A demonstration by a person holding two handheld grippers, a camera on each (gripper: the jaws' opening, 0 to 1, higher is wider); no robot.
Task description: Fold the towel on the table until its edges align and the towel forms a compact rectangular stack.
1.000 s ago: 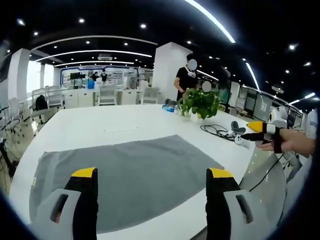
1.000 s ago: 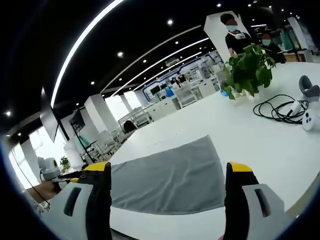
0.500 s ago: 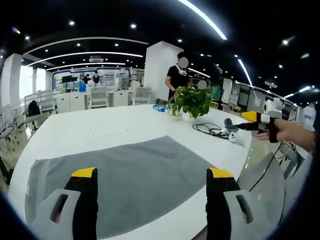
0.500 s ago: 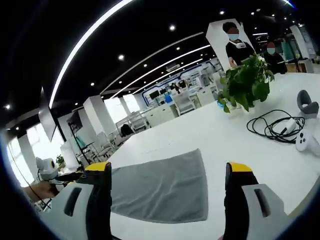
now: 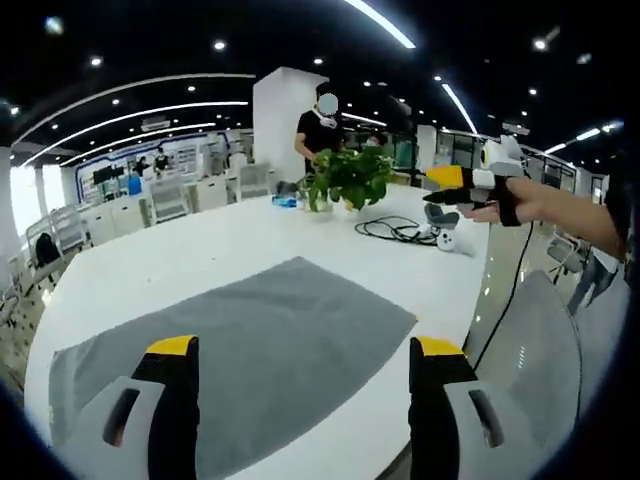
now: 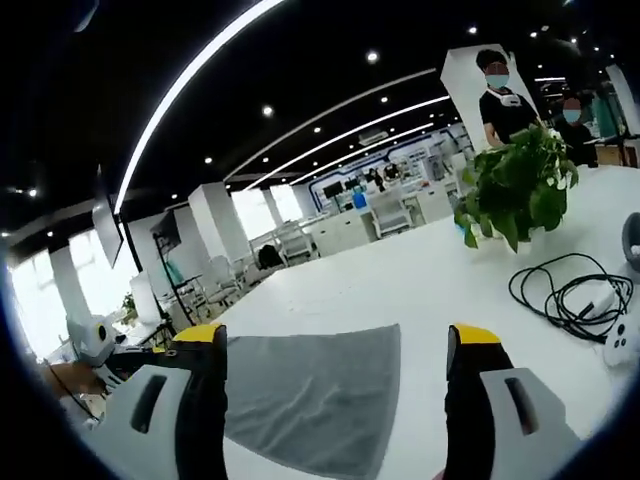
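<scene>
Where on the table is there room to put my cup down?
The white table is bare between the gray towel and the plant, and along the towel's far side. It is crowded by the plant, where a black cable lies coiled beside a white controller.

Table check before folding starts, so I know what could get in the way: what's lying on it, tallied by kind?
Grey towel: 1
Potted plant: 1
Black cable coil: 1
White handheld controller: 1
Total: 4
</scene>
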